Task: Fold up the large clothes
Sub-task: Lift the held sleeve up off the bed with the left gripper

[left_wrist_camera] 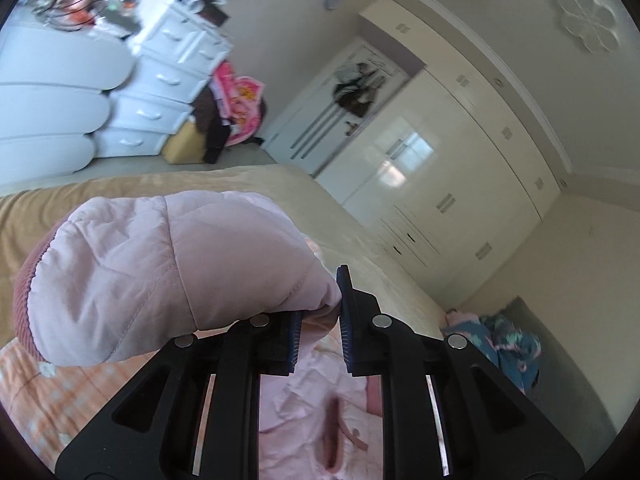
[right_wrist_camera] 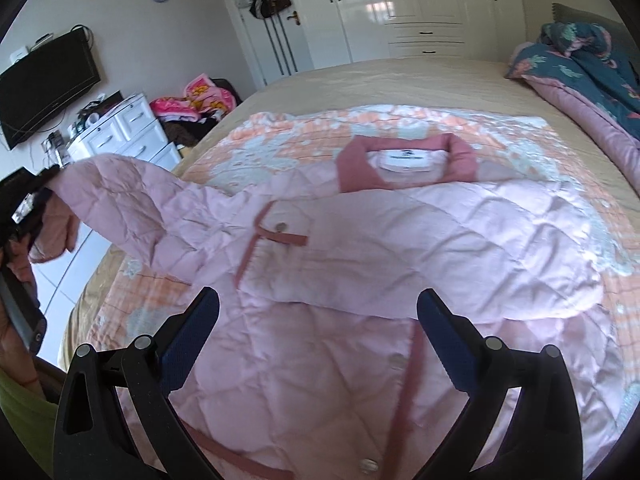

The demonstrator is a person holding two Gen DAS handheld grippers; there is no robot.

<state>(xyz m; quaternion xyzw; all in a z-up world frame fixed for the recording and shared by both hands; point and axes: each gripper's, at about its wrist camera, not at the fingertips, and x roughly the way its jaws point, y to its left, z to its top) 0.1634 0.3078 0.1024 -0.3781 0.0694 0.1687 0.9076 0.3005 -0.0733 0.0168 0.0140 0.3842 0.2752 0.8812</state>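
A pale pink quilted jacket (right_wrist_camera: 360,248) with a darker pink collar lies face up on an orange checked blanket (right_wrist_camera: 280,136) on the bed. My left gripper (left_wrist_camera: 320,316) is shut on the jacket's left sleeve (left_wrist_camera: 160,276) near its ribbed cuff and holds it up off the bed. In the right wrist view the lifted sleeve (right_wrist_camera: 132,204) rises to the left gripper (right_wrist_camera: 28,208) at the left edge. The other sleeve lies folded across the chest. My right gripper (right_wrist_camera: 318,336) is open and empty, hovering above the jacket's lower front.
A beige bedspread (right_wrist_camera: 400,76) covers the bed. A dark floral quilt (right_wrist_camera: 592,64) is piled at the bed's right side. White drawers (right_wrist_camera: 128,132) and a heap of clothes (right_wrist_camera: 192,100) stand left of the bed. Wardrobes (right_wrist_camera: 400,0) line the far wall.
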